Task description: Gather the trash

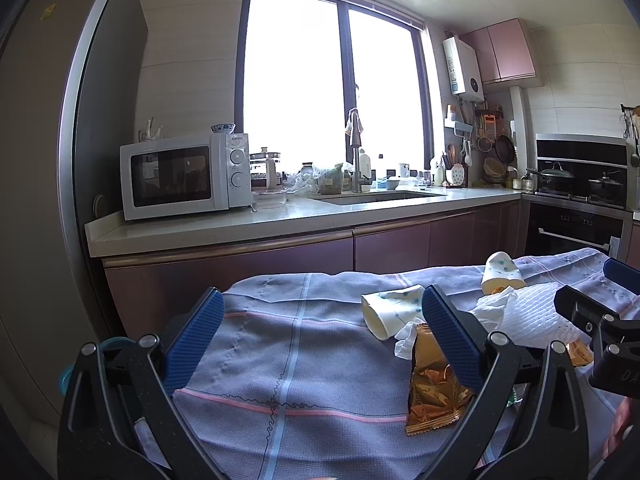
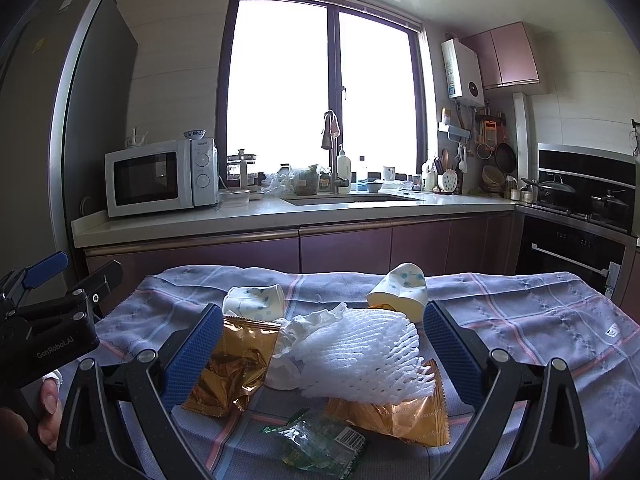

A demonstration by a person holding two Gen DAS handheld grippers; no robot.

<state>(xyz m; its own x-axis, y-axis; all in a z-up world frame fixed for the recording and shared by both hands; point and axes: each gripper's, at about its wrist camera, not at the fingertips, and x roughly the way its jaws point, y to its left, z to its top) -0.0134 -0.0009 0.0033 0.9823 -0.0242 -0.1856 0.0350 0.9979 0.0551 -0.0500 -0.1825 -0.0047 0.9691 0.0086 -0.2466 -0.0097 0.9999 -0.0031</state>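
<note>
Trash (image 2: 352, 360) lies between open right jaws.

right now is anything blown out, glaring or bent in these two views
Left wrist view: the window is blown out to white, the fridge edge bows from fisheye, and the gold wrapper glints. Right wrist view: same white window, glare on the wrappers, dark vignette in the corners.

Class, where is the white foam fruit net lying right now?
In the right wrist view, the white foam fruit net lies mid-cloth, overlapping a gold foil wrapper, with a crumpled white tissue at its left.
</note>
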